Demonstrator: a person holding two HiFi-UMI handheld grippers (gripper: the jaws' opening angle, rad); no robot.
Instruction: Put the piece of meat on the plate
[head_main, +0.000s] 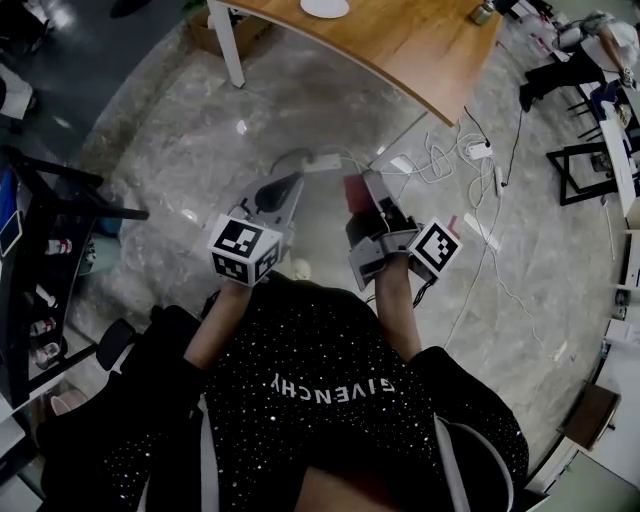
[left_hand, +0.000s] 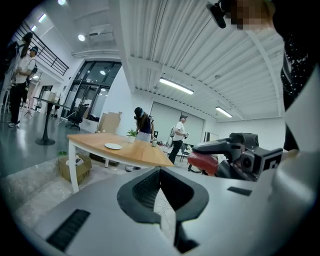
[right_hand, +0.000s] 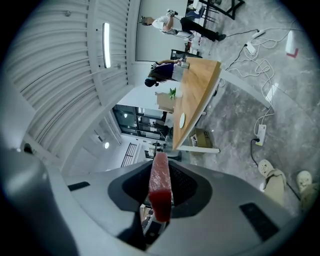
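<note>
**Right gripper view: meat clamped, plate far ahead on the wooden surface**

The right gripper (right_hand: 161, 192) has its jaws clenched on the meat (right_hand: 160, 172). The red slab sits with its broad faces against the two pads. Its long axis runs out along the jaws, and its far end pokes past their tips. This view shows the room turned on its side. The left gripper view shows one right jaw above the meat (left_hand: 202, 162) and the other below it. So I judge that the slab is carried roughly flat, not on edge.

The left gripper (left_hand: 160, 172) has its jaws together at the tips and nothing between them. It is held beside the right one, at about the same reach in the head view.

The plate (right_hand: 182, 119) lies beyond the jaws, small and white, on the surface (right_hand: 200, 95) and well apart from the meat. Open floor (head_main: 300, 110) strewn with cables (head_main: 440, 160) lies between them. In the head view the plate (head_main: 325, 7) is at the top edge, almost straight ahead of both grippers and a little to the left of the right one.

The coming move turns on that line. The slab's long axis already points toward the surface — the carrying hand needs only to travel forward. It must clear the near edge of the surface before coming down over the plate.
</note>
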